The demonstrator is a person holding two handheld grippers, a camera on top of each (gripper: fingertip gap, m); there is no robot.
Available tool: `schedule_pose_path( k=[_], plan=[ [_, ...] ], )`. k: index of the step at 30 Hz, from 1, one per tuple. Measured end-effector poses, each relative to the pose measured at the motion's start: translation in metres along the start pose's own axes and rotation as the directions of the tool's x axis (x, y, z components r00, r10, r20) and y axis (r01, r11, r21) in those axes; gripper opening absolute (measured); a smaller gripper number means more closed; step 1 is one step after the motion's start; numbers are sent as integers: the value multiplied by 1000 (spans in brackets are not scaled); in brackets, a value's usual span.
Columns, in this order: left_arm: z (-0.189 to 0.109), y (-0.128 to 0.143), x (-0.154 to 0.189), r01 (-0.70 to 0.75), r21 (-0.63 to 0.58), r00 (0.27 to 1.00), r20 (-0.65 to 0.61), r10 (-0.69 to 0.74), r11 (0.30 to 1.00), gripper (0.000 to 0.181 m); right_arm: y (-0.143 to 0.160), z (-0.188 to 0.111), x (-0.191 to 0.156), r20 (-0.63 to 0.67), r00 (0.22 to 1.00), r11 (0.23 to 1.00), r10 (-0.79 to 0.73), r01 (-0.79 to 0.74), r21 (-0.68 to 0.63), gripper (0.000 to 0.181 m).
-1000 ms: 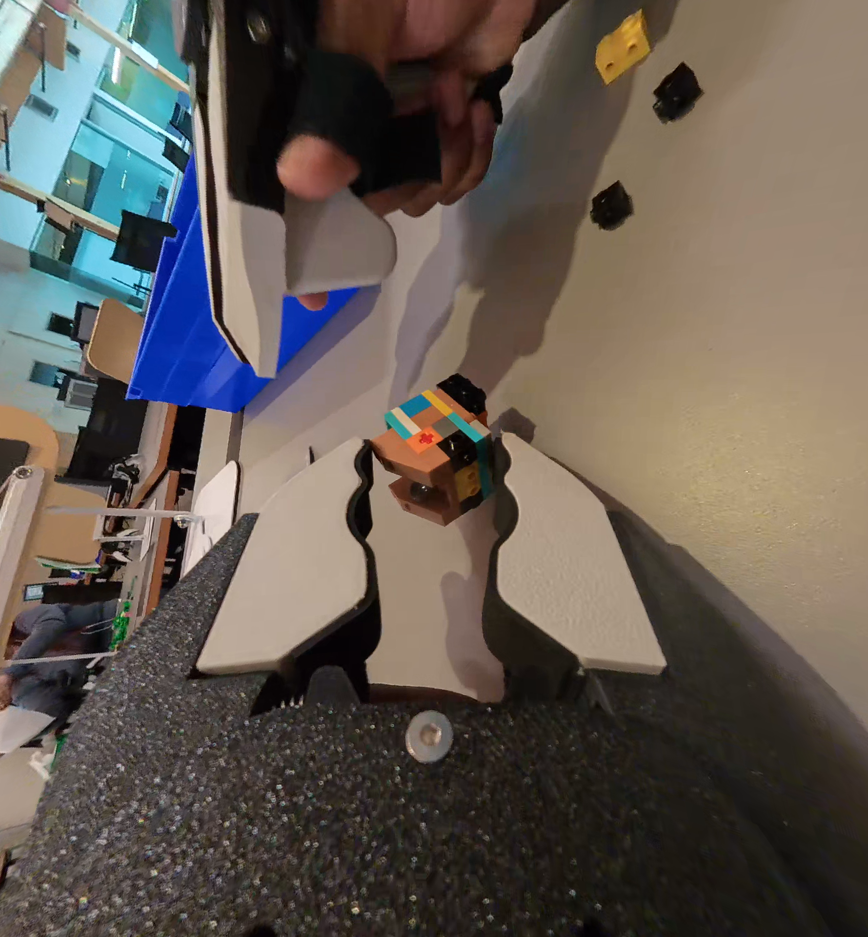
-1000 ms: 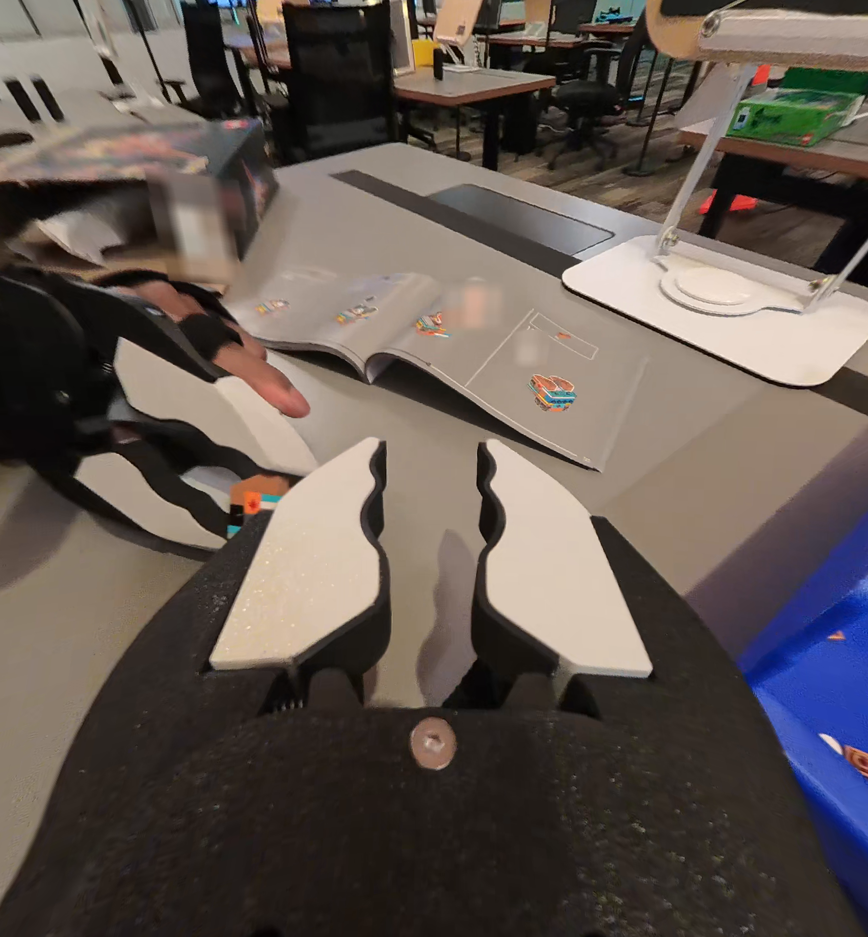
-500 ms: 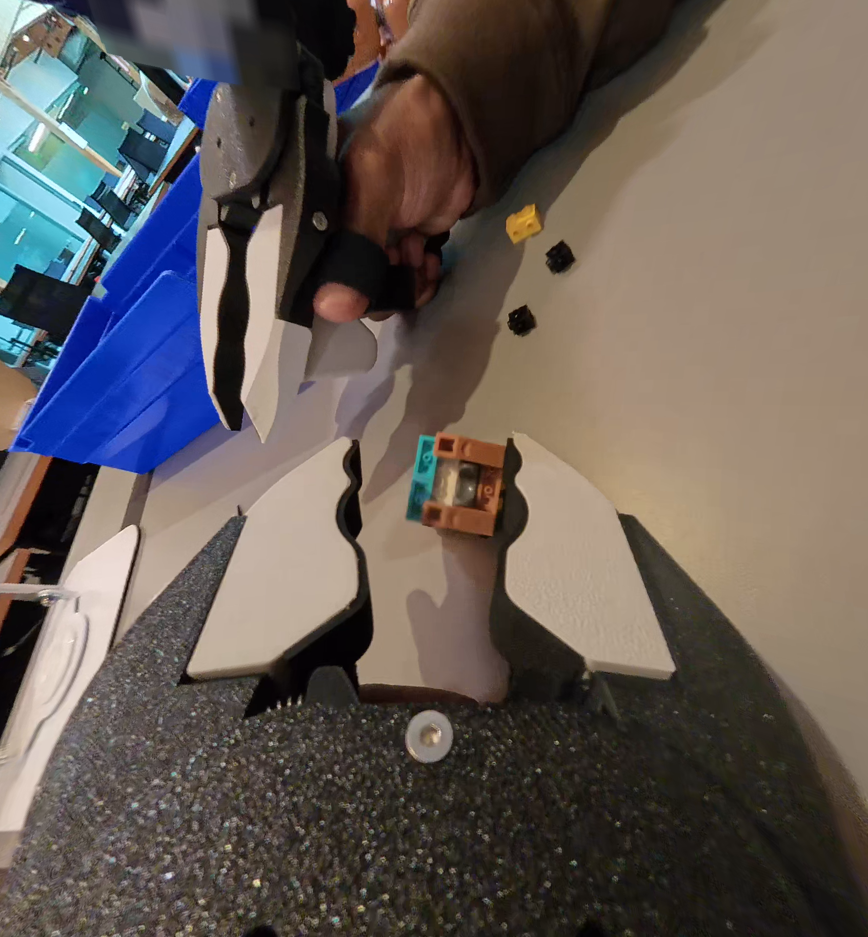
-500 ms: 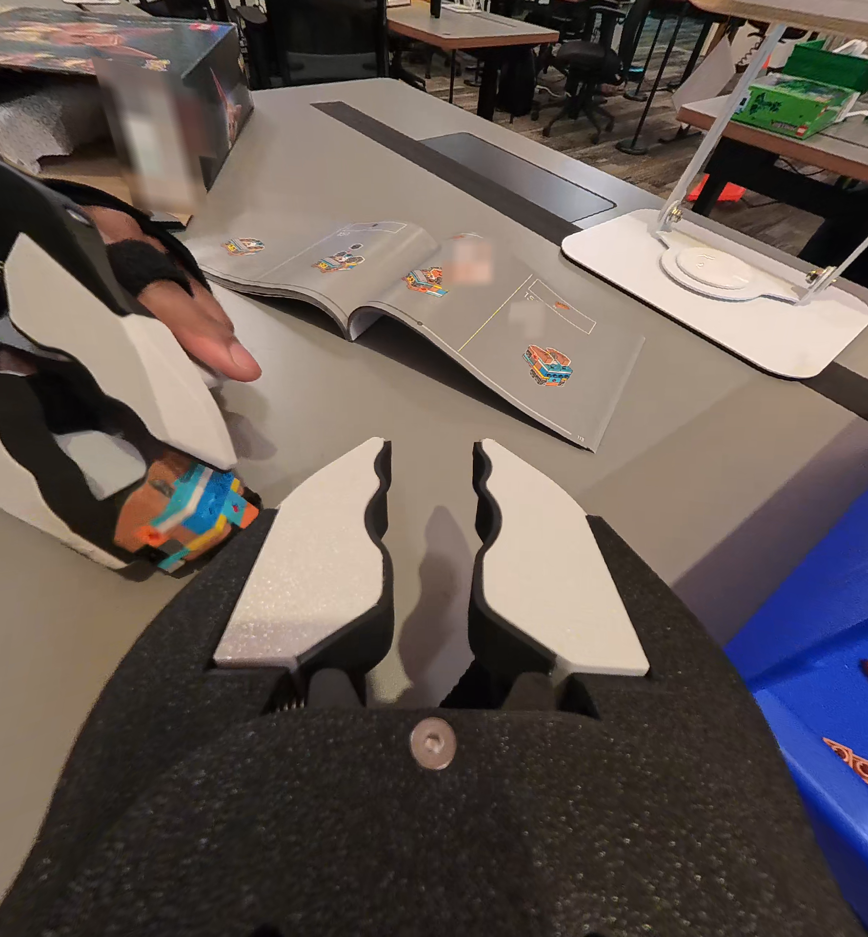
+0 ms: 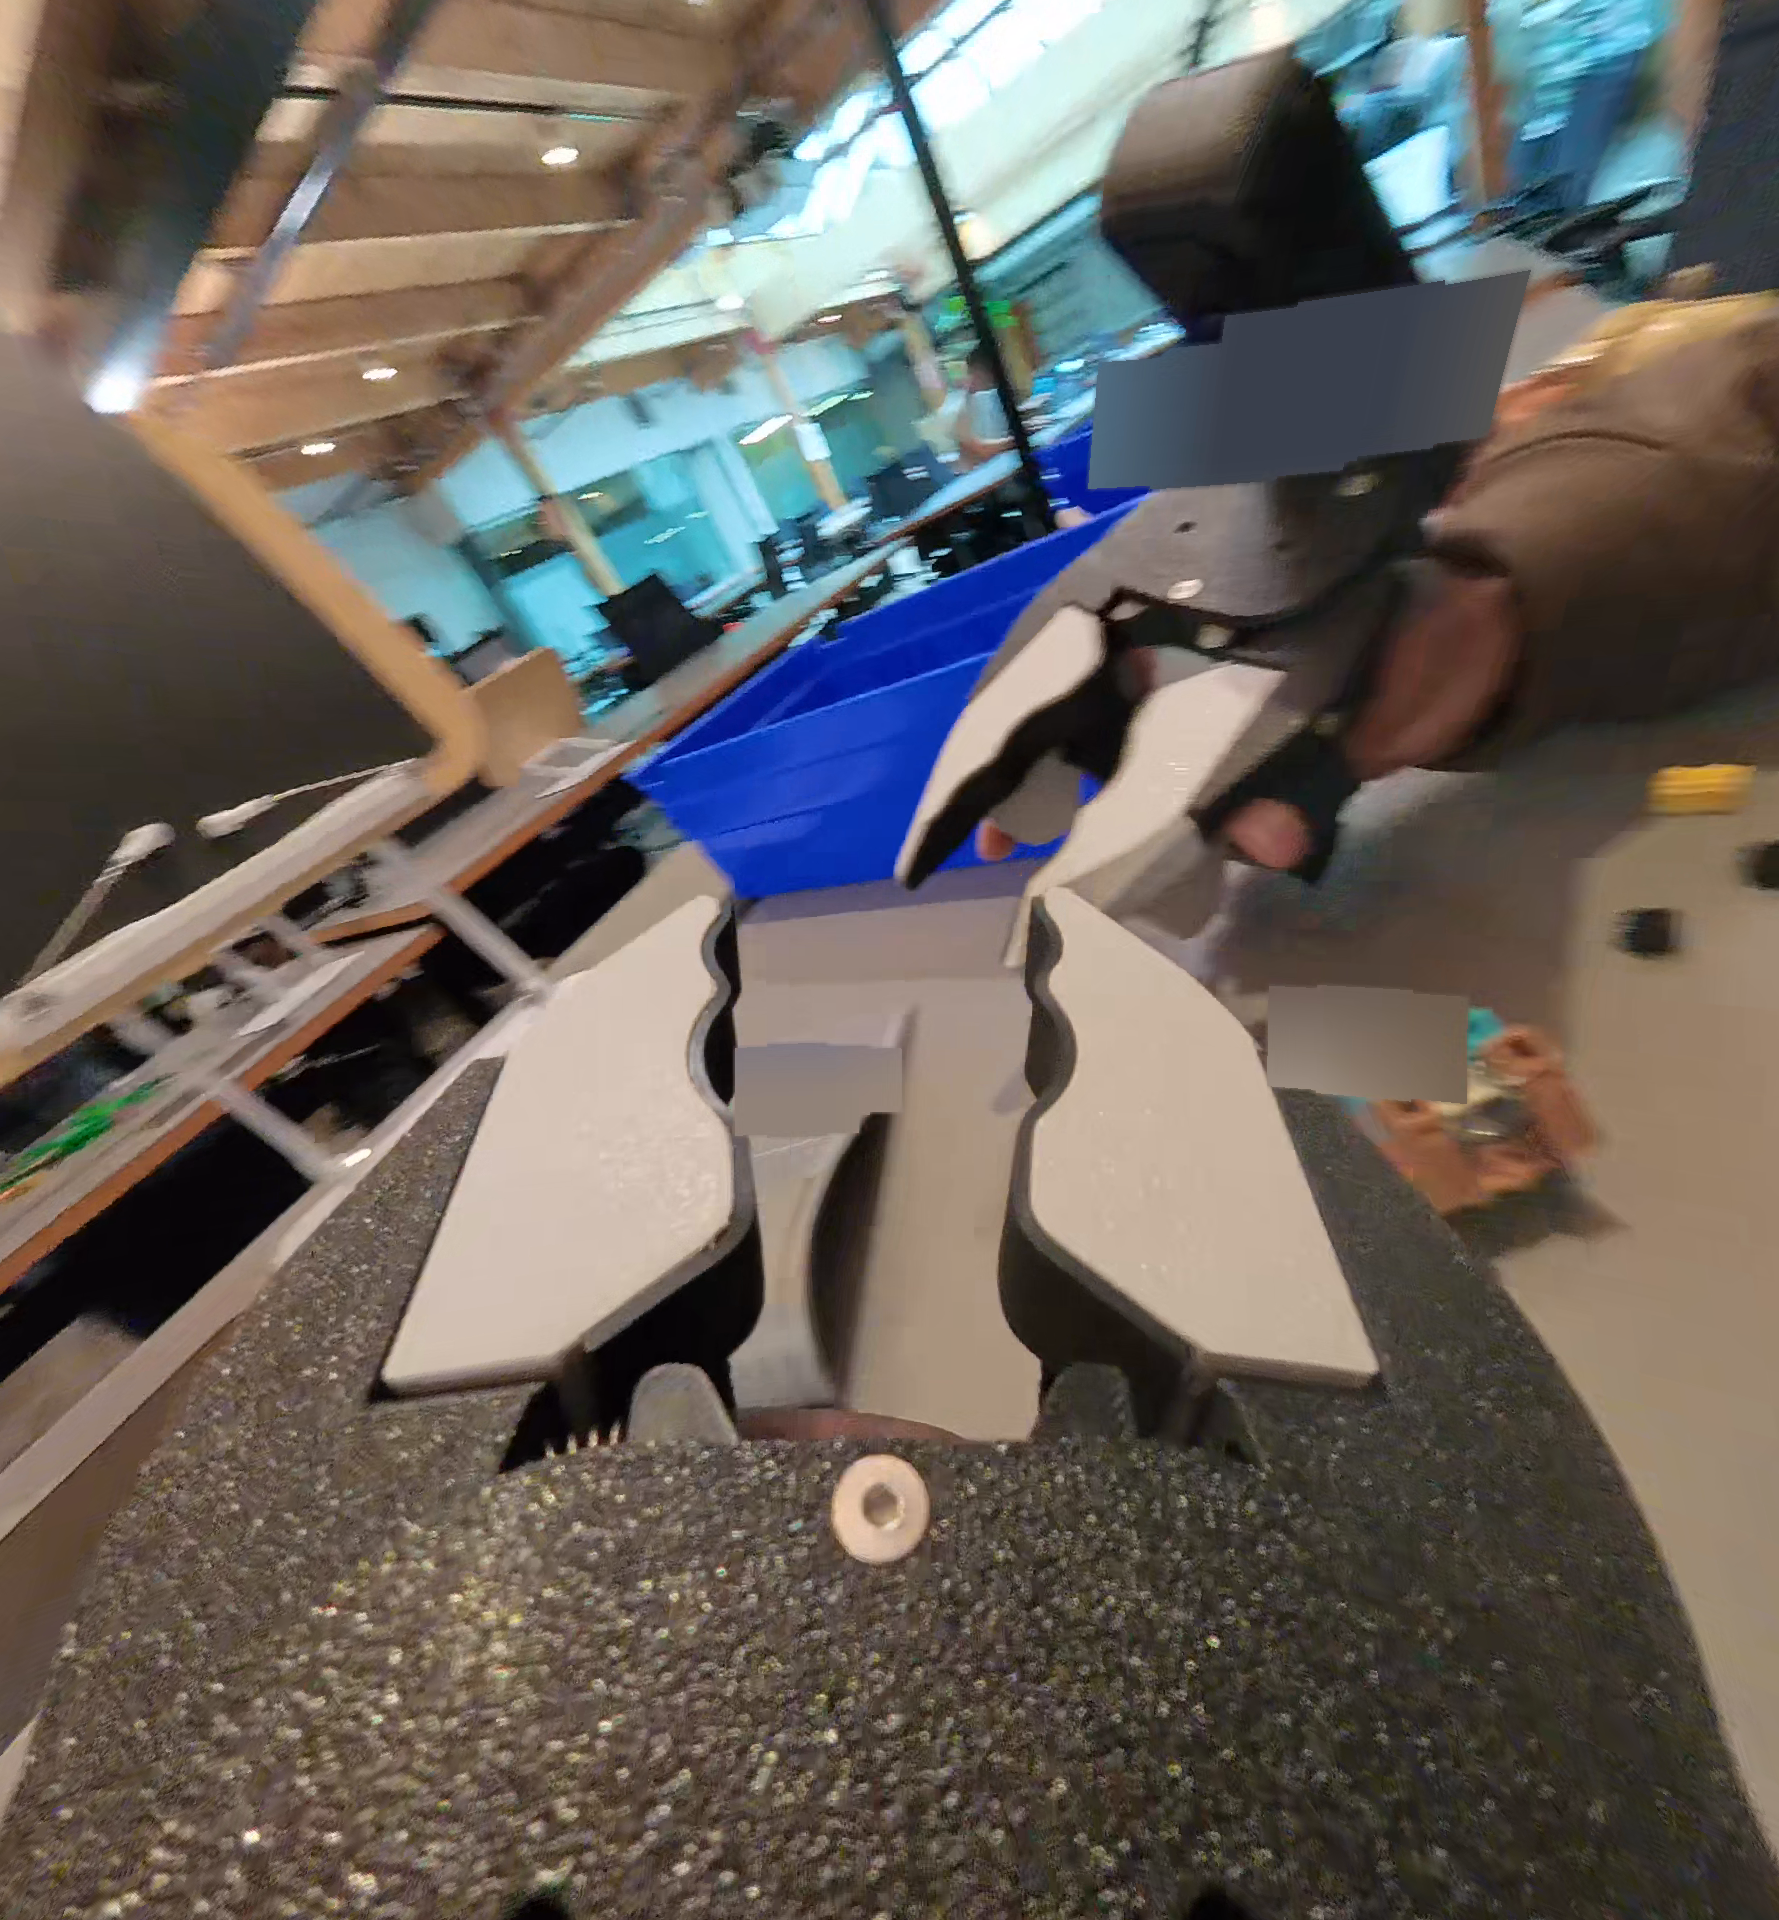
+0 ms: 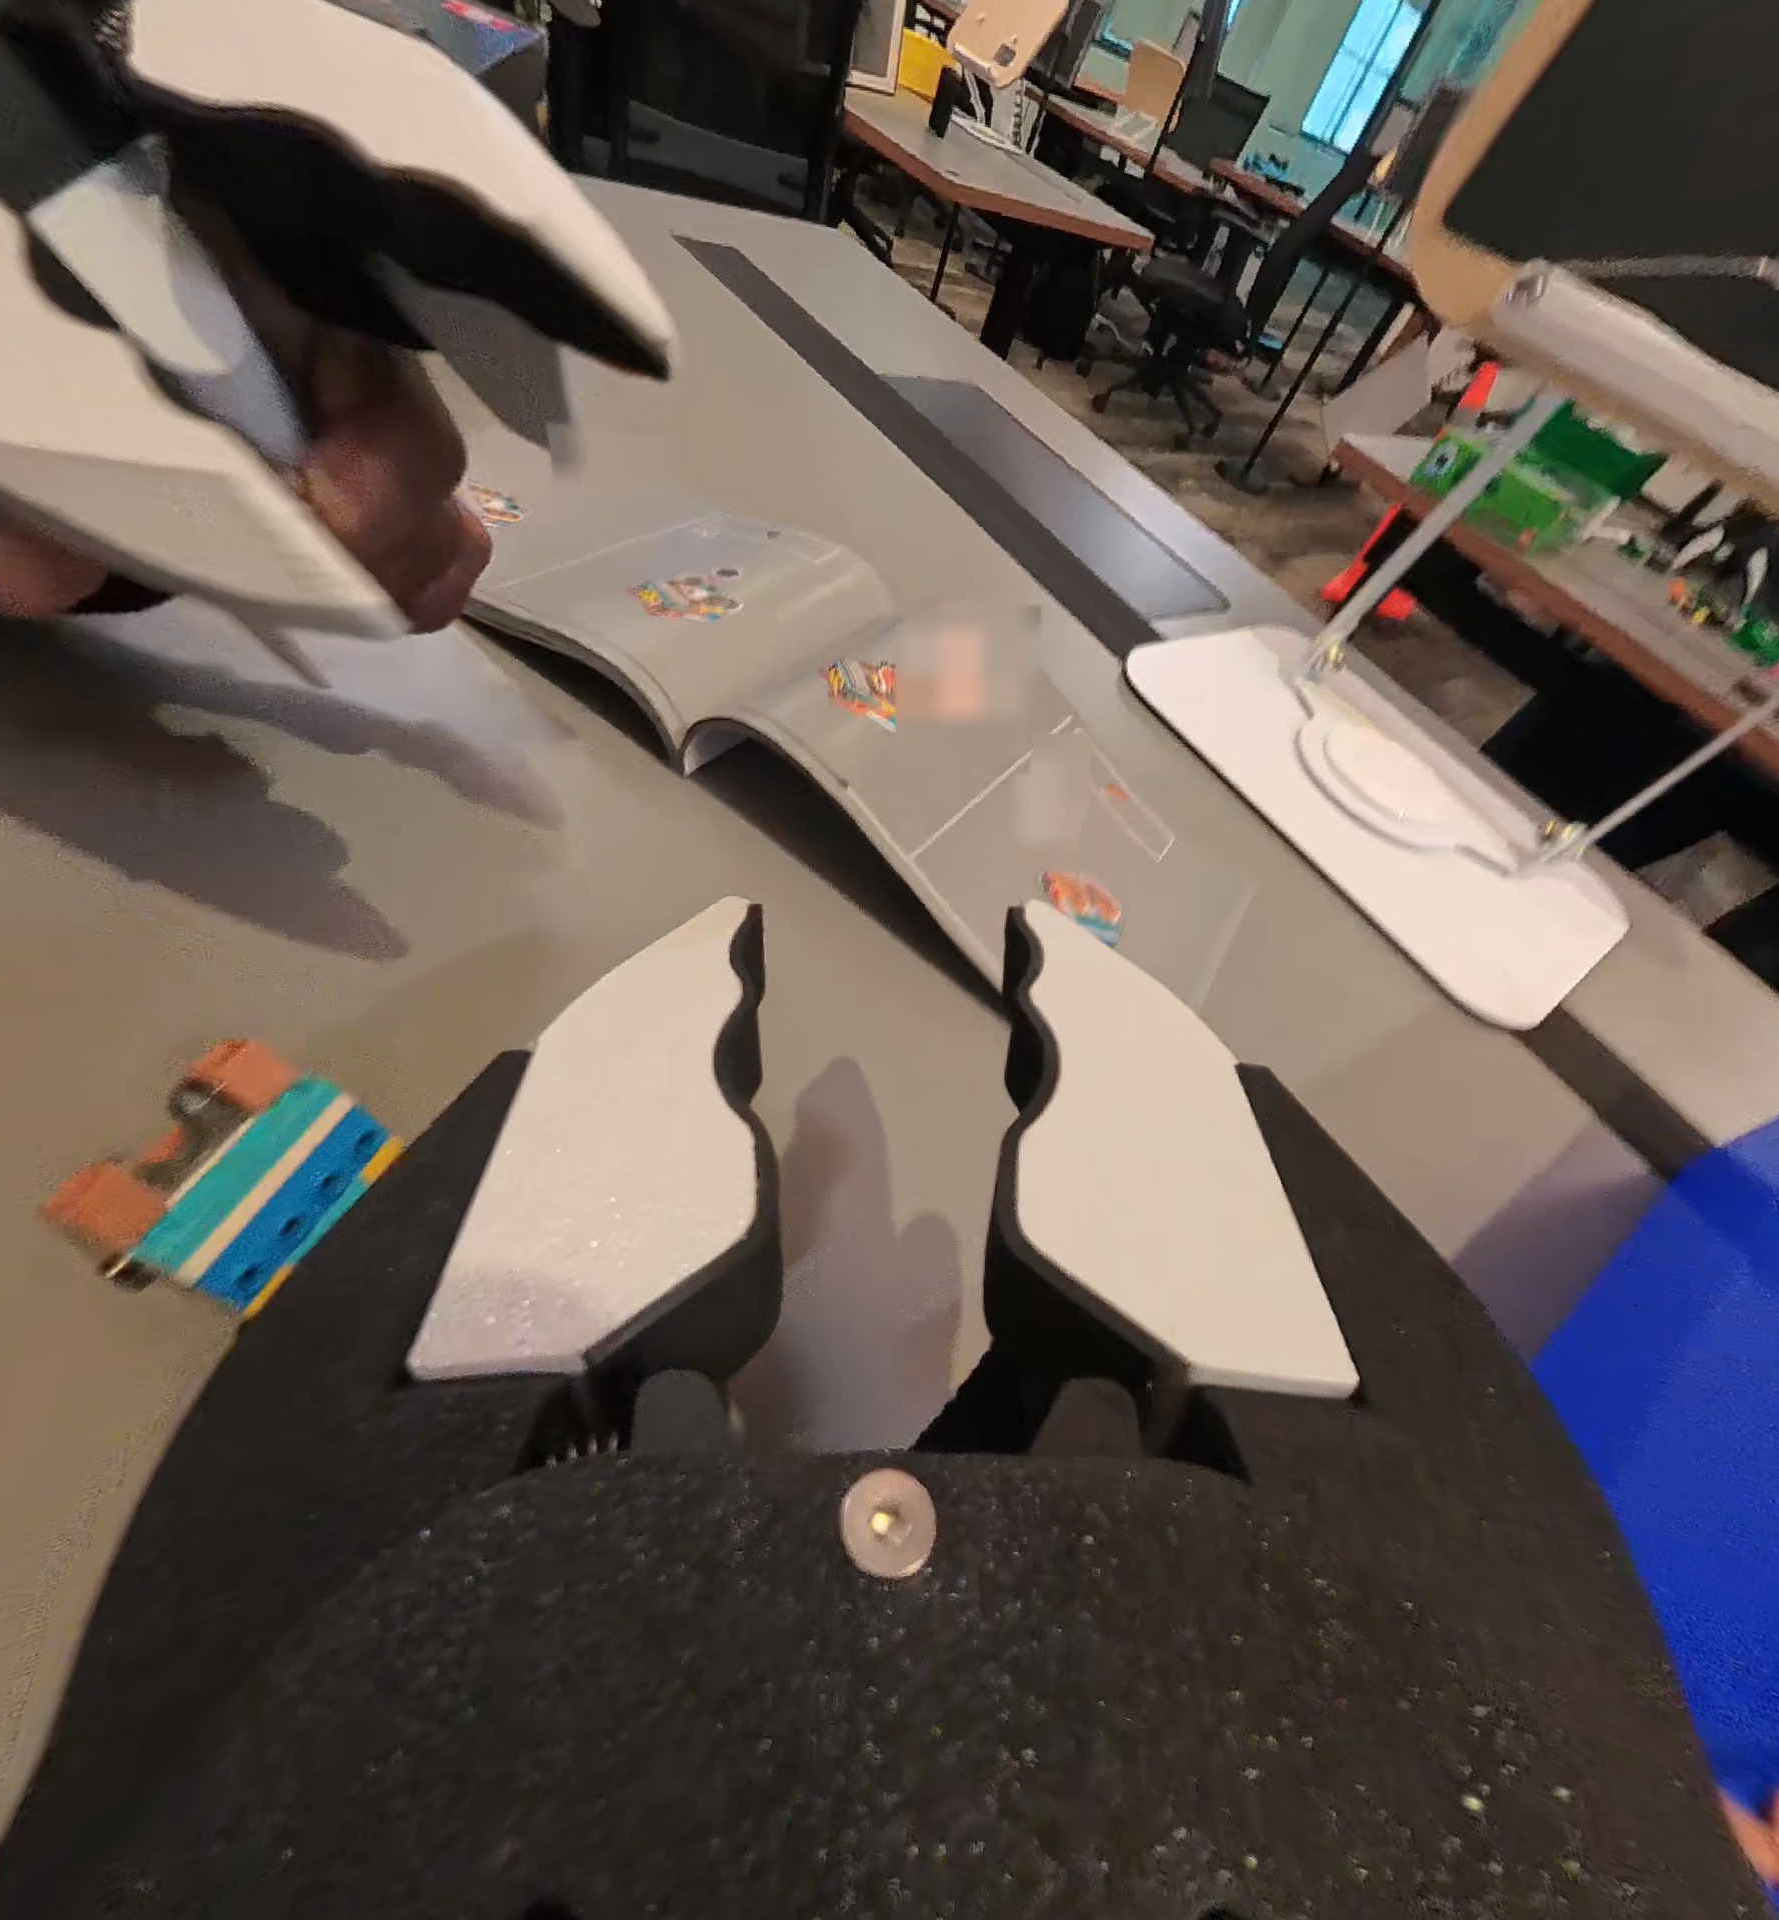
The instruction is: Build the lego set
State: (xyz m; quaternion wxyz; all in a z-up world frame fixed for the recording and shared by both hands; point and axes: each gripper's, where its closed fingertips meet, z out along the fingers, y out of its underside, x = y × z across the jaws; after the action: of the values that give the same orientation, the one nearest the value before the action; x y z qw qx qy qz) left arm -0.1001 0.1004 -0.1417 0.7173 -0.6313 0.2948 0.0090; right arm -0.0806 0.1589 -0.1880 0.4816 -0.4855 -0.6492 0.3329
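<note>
Right wrist view shows your half-built lego block (image 6: 220, 1169) lying on its side on the grey table (image 6: 241, 883), just left of your right gripper (image 6: 883, 920) and held by nothing. That gripper's jaws stand apart with only bare table between them. Your left gripper (image 6: 511, 416) hangs above the table to the upper left, tilted, its jaws also apart and empty. The open instruction booklet (image 6: 864, 727) lies beyond, and a white lamp base (image 6: 1384, 790) sits further right.

From the left wrist view, the block (image 5: 1477, 1132) sits off to the right of your left gripper (image 5: 880, 914), blurred. A yellow brick (image 5: 1695, 787) and two black bricks (image 5: 1776, 864) lie loose on the table past it, well apart from the build. A blue bin (image 5: 812, 748) stands behind.

You look to be between steps: the build is set down and no new piece is in hand. Most likely you are checking the booklet or about to fetch a piece. Next, you would need to bring one gripper over a loose brick, line its jaws across the brick's flat sides, and close gently; the small black ones may slip or tip. The other gripper would then have to steady the block.
</note>
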Motion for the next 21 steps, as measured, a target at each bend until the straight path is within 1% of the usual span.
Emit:
schedule_pose_path(
  k=[2, 3, 6, 8, 12, 16, 21],
  plan=[
    [-4, 6, -21, 6, -19, 994, 111, -4, 1000, 53, -8, 14, 3, 3, 999, 999, -47, 47, 2, 47],
    [-6, 8, -30, 12, -25, 987, 161, -8, 1000, 53, -10, 23, 4, 12, 999, 999, -46, 46, -5, 50],
    [-12, 10, -47, 26, -21, 963, 270, -19, 999, 53, -11, 46, 5, 63, 997, 999, 49, -47, -26, 60],
    [-15, 12, -53, 29, -26, 950, 313, -19, 999, 53, -7, 55, 3, 86, 992, 995, 95, -92, -36, 60],
    [-17, 20, -61, 34, -44, 928, 372, -16, 998, 52, -3, 57, 11, 55, 995, 996, 87, -87, -8, 59],
    [-14, 29, -64, 66, -66, 925, 379, -36, 996, 50, -8, 51, 21, 50, 985, 985, 165, -167, 44, 55],
    [-13, 39, -66, 96, -109, 921, 387, -47, 989, 49, -6, 53, 24, 72, 972, 974, 223, -225, 25, 53]
  ],
)
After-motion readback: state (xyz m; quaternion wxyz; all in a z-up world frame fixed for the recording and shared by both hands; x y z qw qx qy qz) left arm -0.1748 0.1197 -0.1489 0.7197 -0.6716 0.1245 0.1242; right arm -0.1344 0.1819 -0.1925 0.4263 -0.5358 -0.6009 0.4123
